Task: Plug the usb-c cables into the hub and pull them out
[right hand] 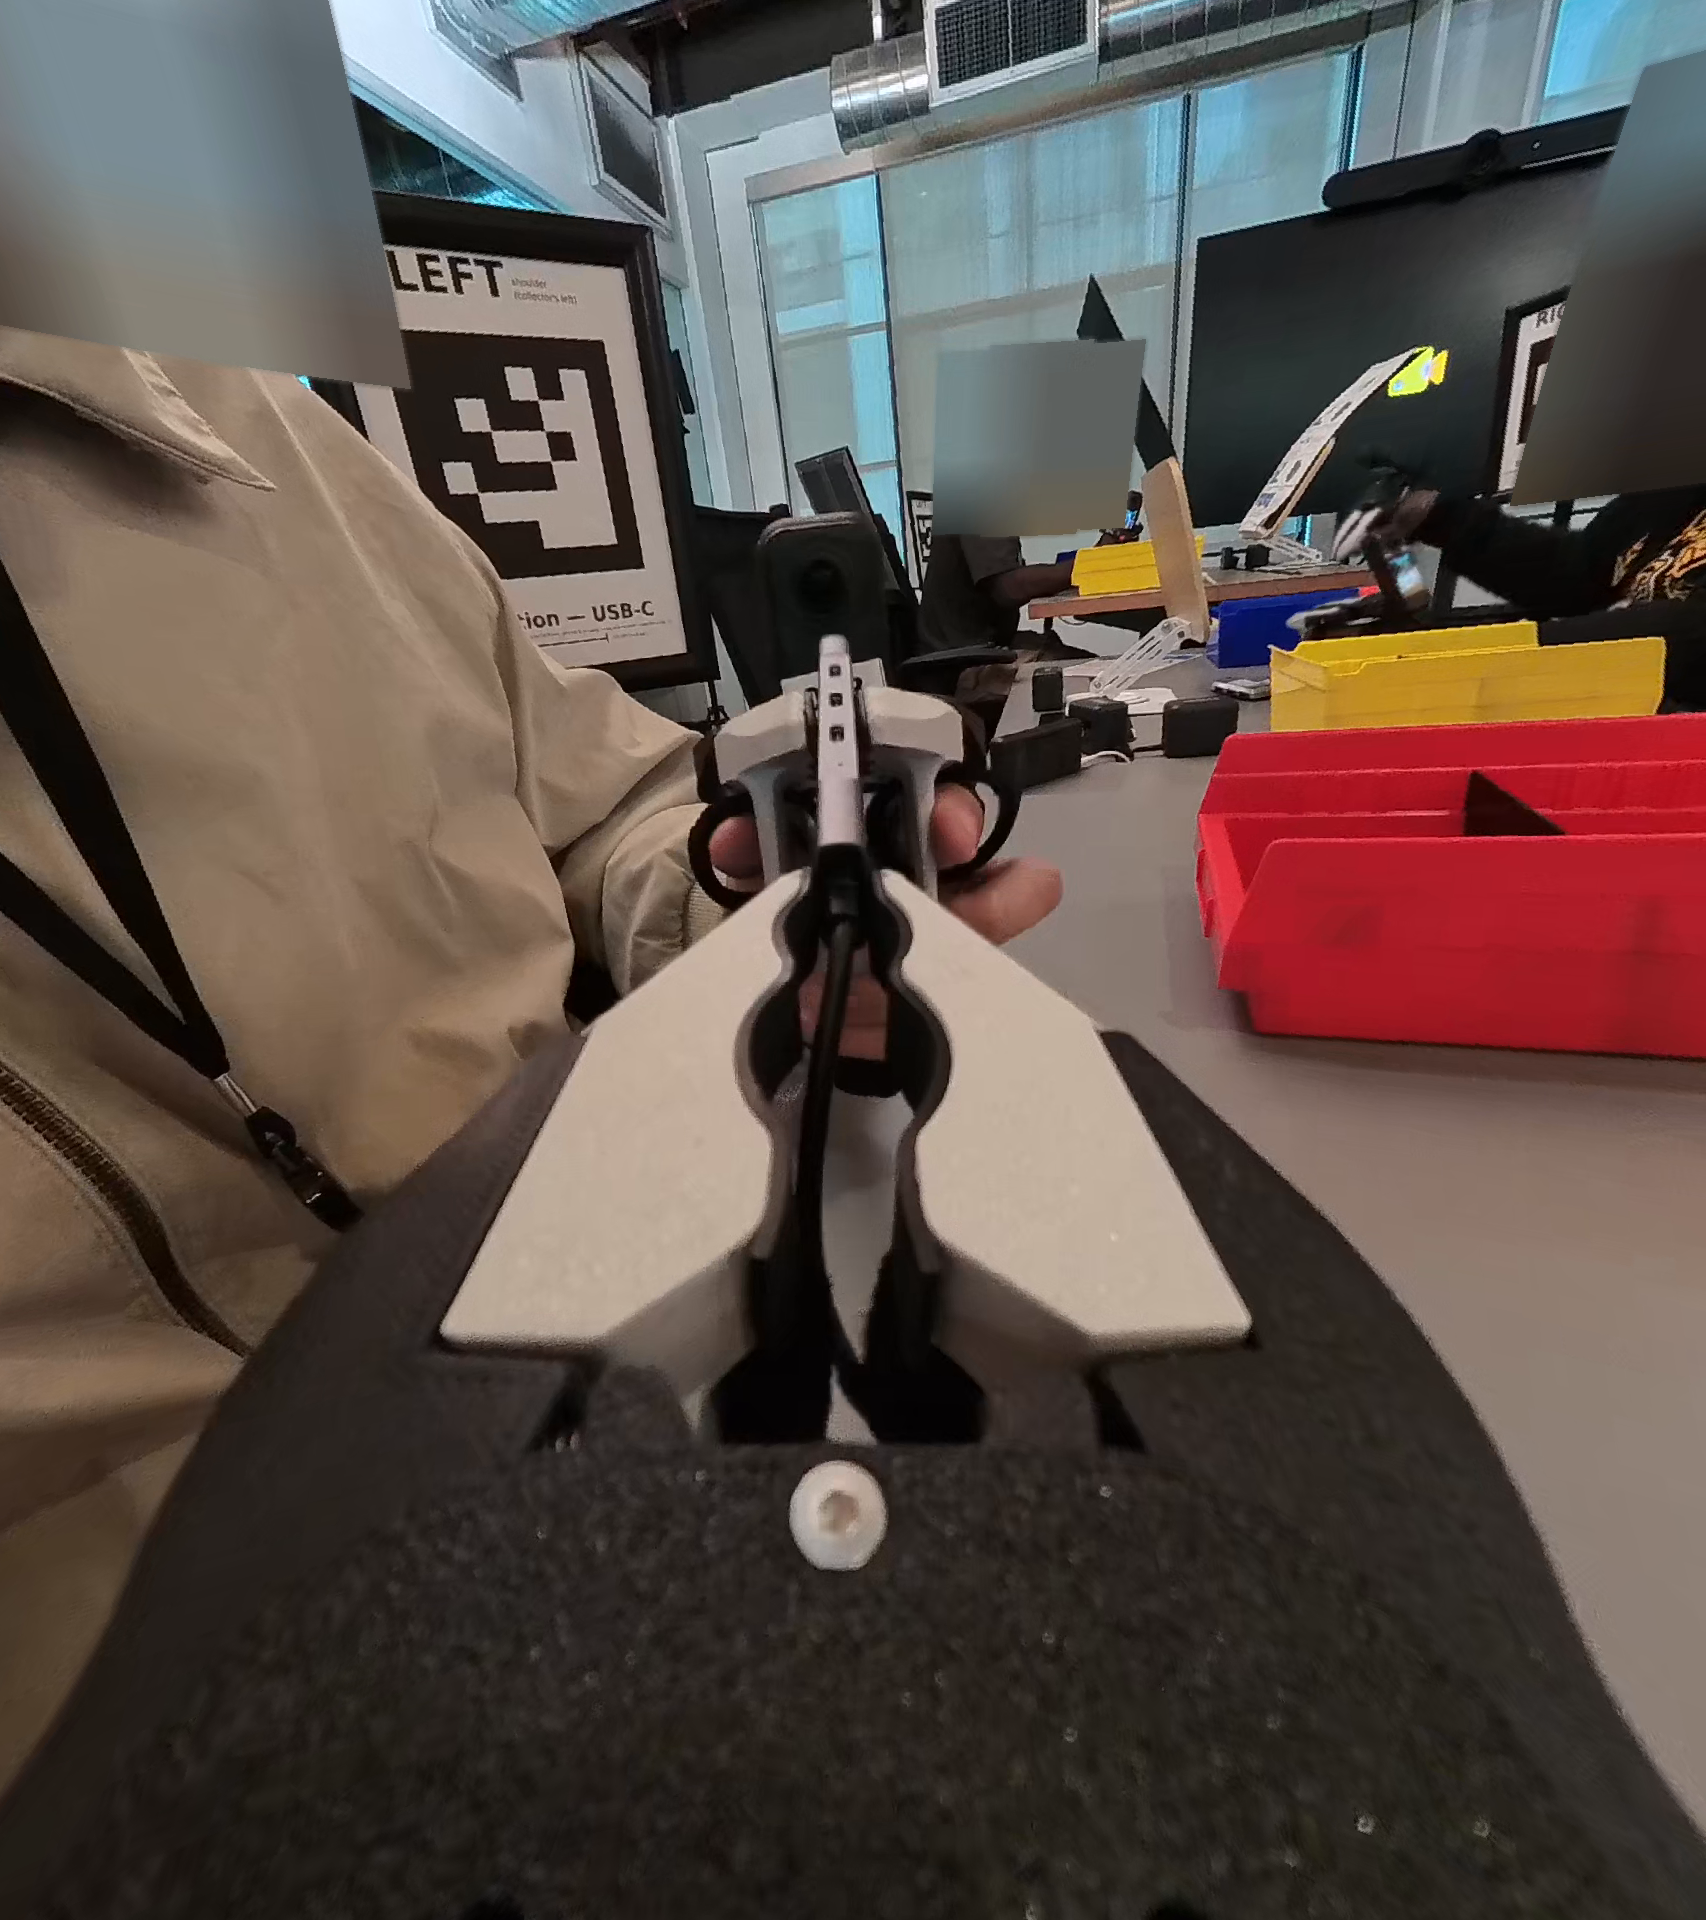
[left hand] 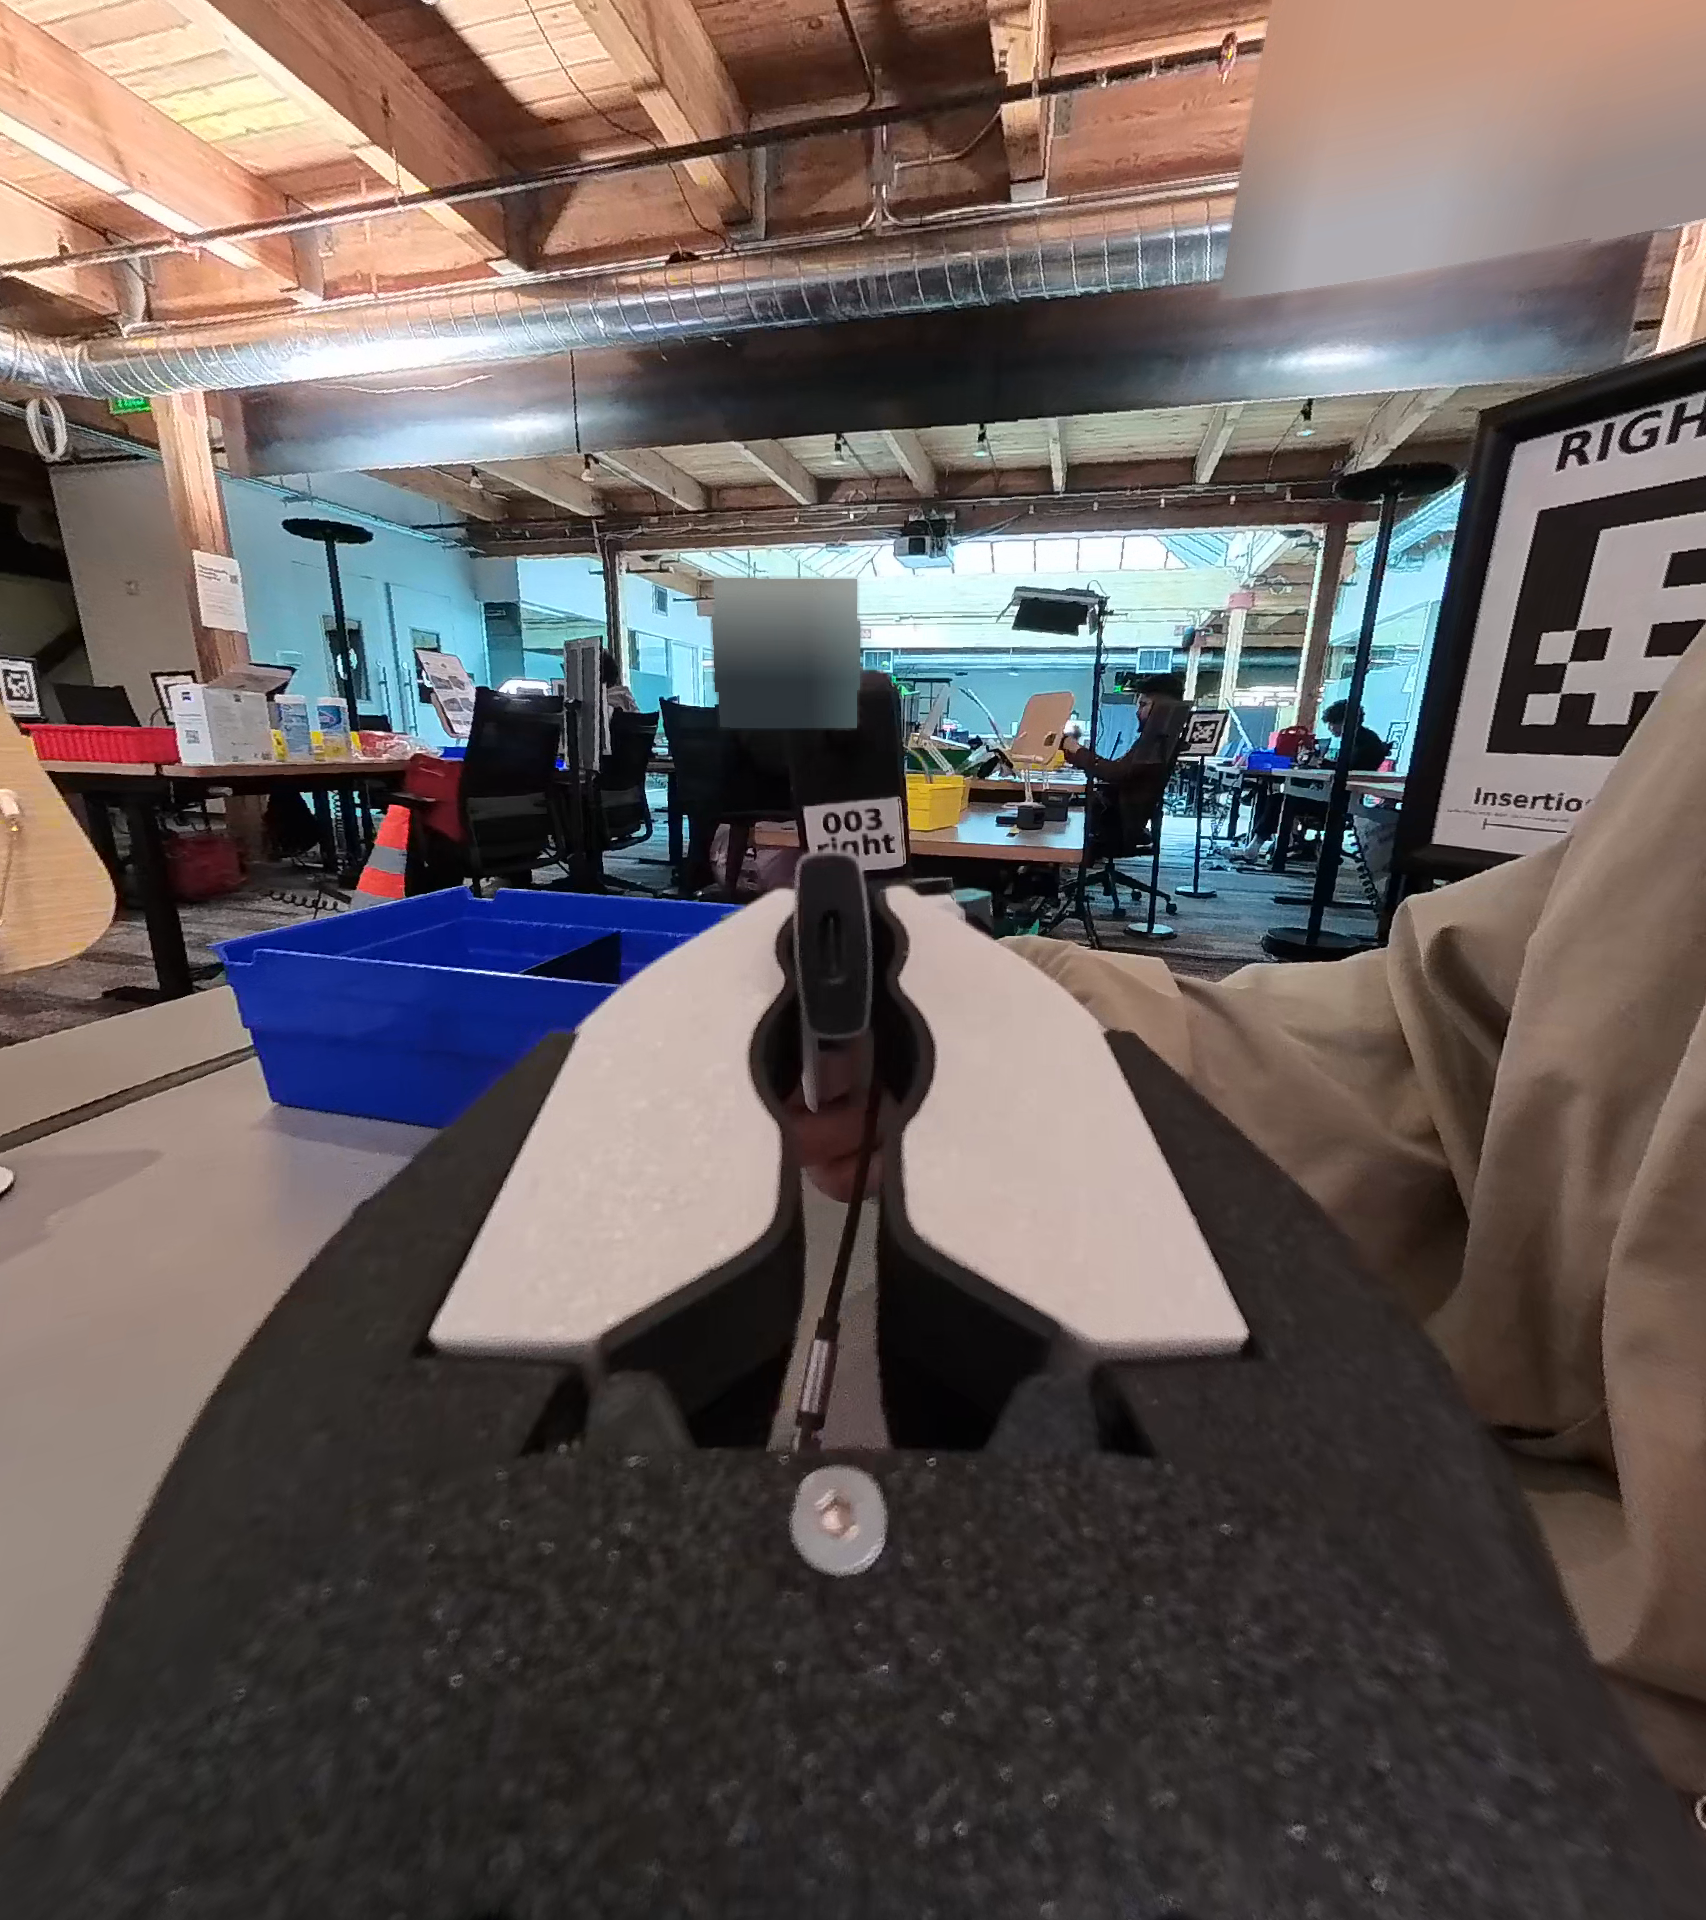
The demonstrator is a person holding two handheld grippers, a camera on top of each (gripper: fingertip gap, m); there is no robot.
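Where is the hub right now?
The hub is clamped edge-on between the tips of the left gripper, held above the grey table, with the blue bin to its left.

A blue bin with a black divider stands on the grey table, toward its far edge. A red bin, also divided, sits on the table at its right side; a yellow bin lies beyond it. Framed black-and-white marker boards stand behind. A beige jacket sleeve crosses the right edge.
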